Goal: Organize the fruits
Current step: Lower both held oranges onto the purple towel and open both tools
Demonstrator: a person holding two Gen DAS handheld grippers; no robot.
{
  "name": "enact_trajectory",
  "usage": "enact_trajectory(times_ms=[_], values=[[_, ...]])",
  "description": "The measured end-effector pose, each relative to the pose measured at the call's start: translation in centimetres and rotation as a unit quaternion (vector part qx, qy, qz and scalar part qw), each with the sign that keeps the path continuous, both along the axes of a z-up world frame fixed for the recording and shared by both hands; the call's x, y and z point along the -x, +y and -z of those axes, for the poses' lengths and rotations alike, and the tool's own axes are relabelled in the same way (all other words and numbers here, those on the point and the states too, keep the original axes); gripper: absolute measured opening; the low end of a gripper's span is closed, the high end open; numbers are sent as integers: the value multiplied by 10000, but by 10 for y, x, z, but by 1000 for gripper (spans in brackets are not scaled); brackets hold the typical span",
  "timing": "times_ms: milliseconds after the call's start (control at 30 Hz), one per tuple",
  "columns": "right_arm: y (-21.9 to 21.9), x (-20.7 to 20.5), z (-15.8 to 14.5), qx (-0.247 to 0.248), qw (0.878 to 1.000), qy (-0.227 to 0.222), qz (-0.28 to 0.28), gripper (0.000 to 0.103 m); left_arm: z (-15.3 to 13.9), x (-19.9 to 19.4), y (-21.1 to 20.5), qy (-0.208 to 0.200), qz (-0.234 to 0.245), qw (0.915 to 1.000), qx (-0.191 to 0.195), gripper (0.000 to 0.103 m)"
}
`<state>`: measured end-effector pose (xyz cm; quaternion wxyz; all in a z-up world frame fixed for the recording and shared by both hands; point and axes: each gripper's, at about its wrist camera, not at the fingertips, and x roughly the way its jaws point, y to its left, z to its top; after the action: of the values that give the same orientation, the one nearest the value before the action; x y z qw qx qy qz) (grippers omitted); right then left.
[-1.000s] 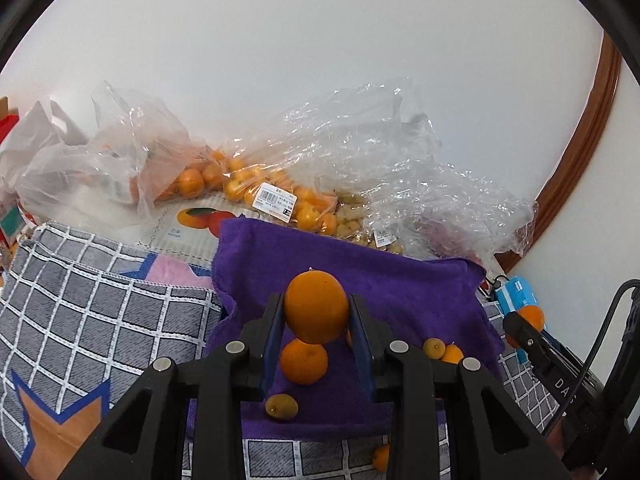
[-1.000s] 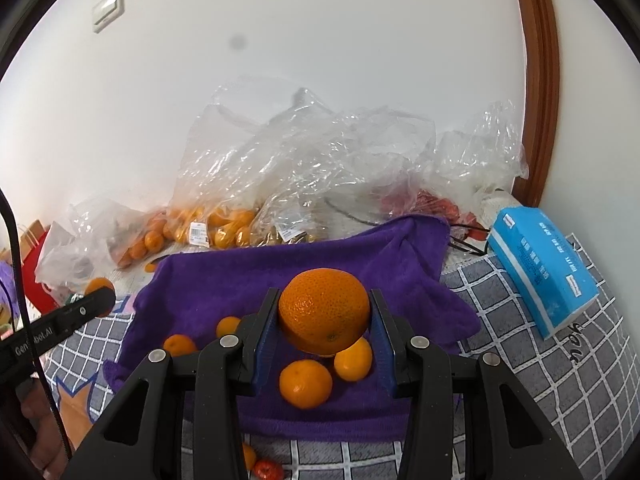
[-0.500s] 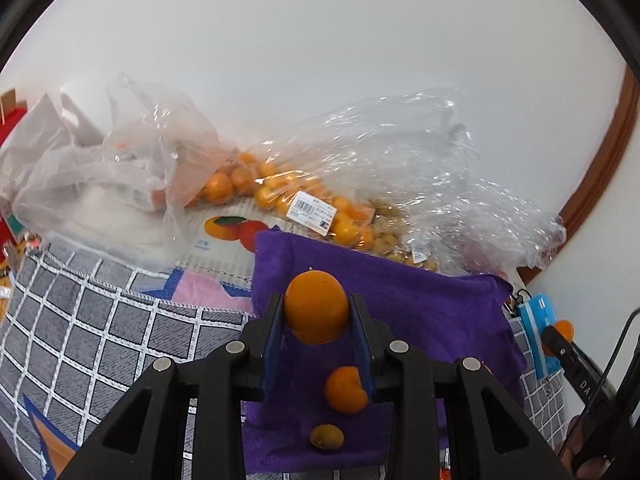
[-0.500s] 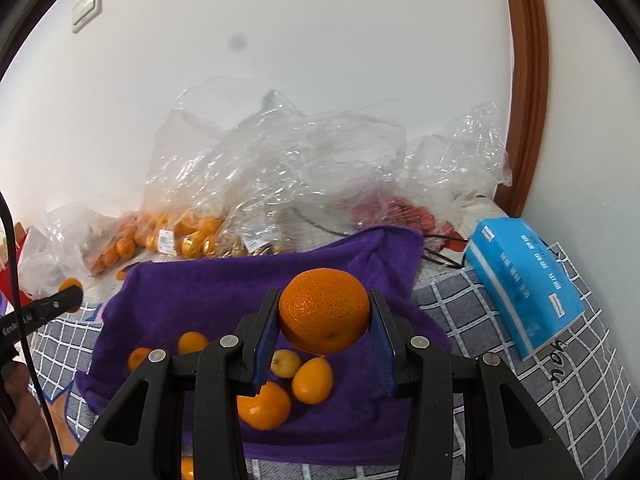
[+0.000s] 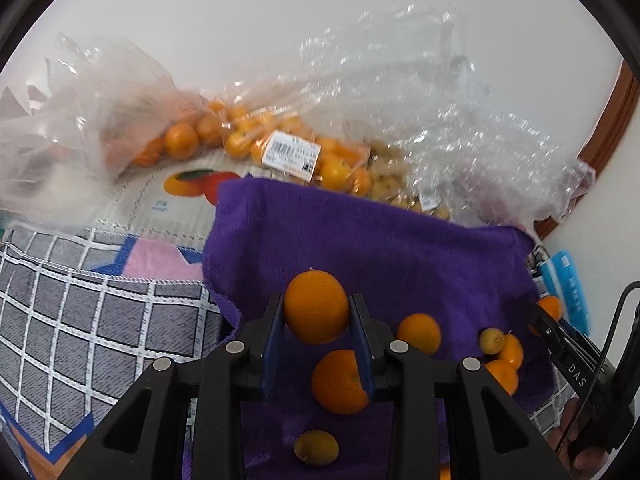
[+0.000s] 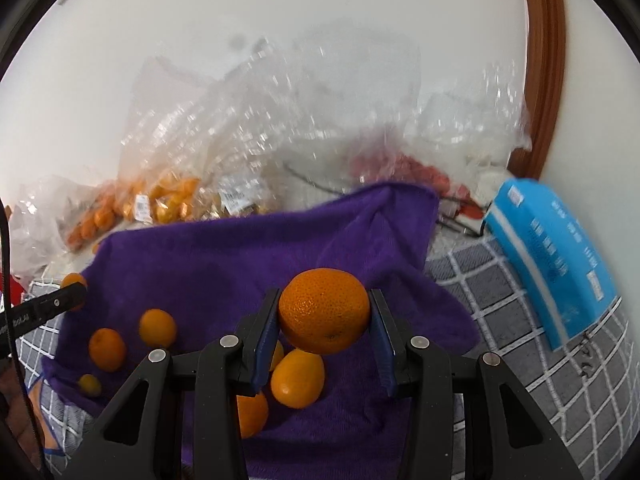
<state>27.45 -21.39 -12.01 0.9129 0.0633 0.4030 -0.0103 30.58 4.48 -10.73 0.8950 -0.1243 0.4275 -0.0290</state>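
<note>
Left gripper [image 5: 316, 312]: jaws pinched a smooth mandarin [image 5: 316, 306].
Right gripper [image 6: 324, 320]: jaws pinched a pebbled orange [image 6: 324, 312].
Risk: either fruit, released carelessly, might roll off the purple towel [image 5: 380, 248] toward 6 o'clock.

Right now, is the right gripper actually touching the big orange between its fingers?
Touching. The right wrist view shows the right gripper with both blue pads pressed against the sides of the big orange, holding it above the purple towel.

Bright, even room light off a pale wall [image 5: 280, 32], soft faint shadows, white glints on the crinkled plastic bags [image 5: 420, 92], bags and background smeared by motion blur, fisheye bending, black vignette at the corners
</note>
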Motion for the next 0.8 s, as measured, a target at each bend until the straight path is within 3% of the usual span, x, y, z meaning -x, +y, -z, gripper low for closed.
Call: enact_trajectory(times_ms=[333, 633, 800], values=[[0, -11, 23, 59, 9999, 113, 102, 42, 22, -11, -6, 328, 142, 9993, -92, 30], [5, -12, 30, 135, 9998, 168, 15, 43, 22, -13, -9, 335, 214, 9989, -241, 31], [4, -9, 25, 12, 10000, 78, -28, 52, 14, -11, -9, 244, 218, 9989, -324, 47]])
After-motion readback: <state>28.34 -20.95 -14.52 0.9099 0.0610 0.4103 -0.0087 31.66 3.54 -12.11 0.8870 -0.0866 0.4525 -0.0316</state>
